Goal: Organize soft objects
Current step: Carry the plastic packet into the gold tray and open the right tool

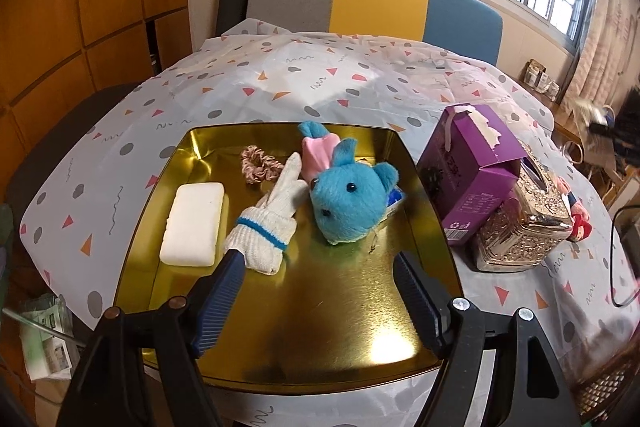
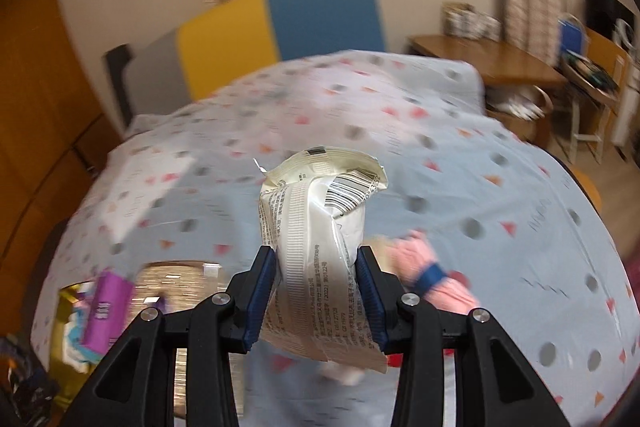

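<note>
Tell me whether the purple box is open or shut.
Open. The purple box lies tilted against the tissue holder, its end flap folded out and torn tape curling on top.

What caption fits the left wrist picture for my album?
Open left gripper over a gold tray holding a blue plush, glove, scrunchie and sponge.
</note>
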`<act>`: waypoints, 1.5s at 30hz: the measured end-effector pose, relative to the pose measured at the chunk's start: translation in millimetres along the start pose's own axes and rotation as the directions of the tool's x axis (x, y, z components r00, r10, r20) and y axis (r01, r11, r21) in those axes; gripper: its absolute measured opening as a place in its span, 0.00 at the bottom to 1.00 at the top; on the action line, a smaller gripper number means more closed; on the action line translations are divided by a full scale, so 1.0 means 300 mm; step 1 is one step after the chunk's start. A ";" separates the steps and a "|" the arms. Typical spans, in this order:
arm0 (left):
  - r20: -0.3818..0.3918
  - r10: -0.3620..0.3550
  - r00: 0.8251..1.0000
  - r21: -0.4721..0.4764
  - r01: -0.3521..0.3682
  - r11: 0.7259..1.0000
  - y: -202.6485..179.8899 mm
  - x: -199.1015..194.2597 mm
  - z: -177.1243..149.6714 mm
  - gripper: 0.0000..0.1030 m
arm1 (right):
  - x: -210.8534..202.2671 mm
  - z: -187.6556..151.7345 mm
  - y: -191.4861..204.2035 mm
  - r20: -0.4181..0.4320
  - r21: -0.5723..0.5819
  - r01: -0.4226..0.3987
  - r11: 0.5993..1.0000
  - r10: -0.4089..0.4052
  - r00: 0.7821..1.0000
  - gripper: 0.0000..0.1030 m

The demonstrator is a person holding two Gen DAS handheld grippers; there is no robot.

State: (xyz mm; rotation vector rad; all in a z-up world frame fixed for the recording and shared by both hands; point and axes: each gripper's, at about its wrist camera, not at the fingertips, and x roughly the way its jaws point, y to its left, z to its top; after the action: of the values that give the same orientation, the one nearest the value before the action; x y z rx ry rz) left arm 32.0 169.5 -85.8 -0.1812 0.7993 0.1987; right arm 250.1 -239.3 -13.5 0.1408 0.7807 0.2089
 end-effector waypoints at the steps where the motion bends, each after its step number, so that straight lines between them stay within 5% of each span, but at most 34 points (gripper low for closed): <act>1: 0.000 0.003 1.000 -0.004 -0.003 1.000 0.006 -0.001 -0.001 0.75 | -0.006 0.004 0.043 0.003 -0.022 -0.021 1.000 0.021 1.000 0.40; 9: 0.009 0.039 0.999 -0.054 -0.039 0.998 0.079 -0.011 0.000 0.75 | -0.048 -0.027 0.405 -0.032 -0.196 -0.229 0.954 0.227 0.973 0.40; 16: 0.020 0.075 0.997 -0.108 -0.072 0.992 0.151 -0.021 0.008 0.75 | -0.084 -0.199 0.730 -0.173 -0.327 -0.446 0.833 0.411 0.895 0.40; 20: 0.023 0.085 0.996 -0.126 -0.082 0.989 0.176 -0.026 0.004 0.75 | -0.065 -0.347 0.885 -0.284 -0.364 -0.525 0.770 0.445 0.849 0.40; 24: 0.030 0.094 0.995 -0.121 -0.089 0.989 0.181 -0.031 0.001 0.75 | -0.011 -0.475 0.974 -0.358 -0.381 -0.547 0.746 0.426 0.831 0.41; 38: 0.016 0.097 0.995 -0.120 -0.095 0.988 0.189 -0.017 -0.016 0.76 | 0.131 -0.607 1.032 -0.403 -0.463 -0.452 0.762 0.273 0.873 0.43; 45: 0.014 0.097 0.995 -0.113 -0.094 0.989 0.185 -0.015 -0.020 0.76 | 0.123 -0.593 1.029 -0.371 -0.466 -0.440 0.768 0.282 0.885 0.47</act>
State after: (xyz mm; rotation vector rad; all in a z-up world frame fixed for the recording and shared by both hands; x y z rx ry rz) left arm 11.3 221.2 -91.3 -0.2467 0.7790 0.3357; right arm 107.8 77.7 -101.2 -0.2877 0.9449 0.8333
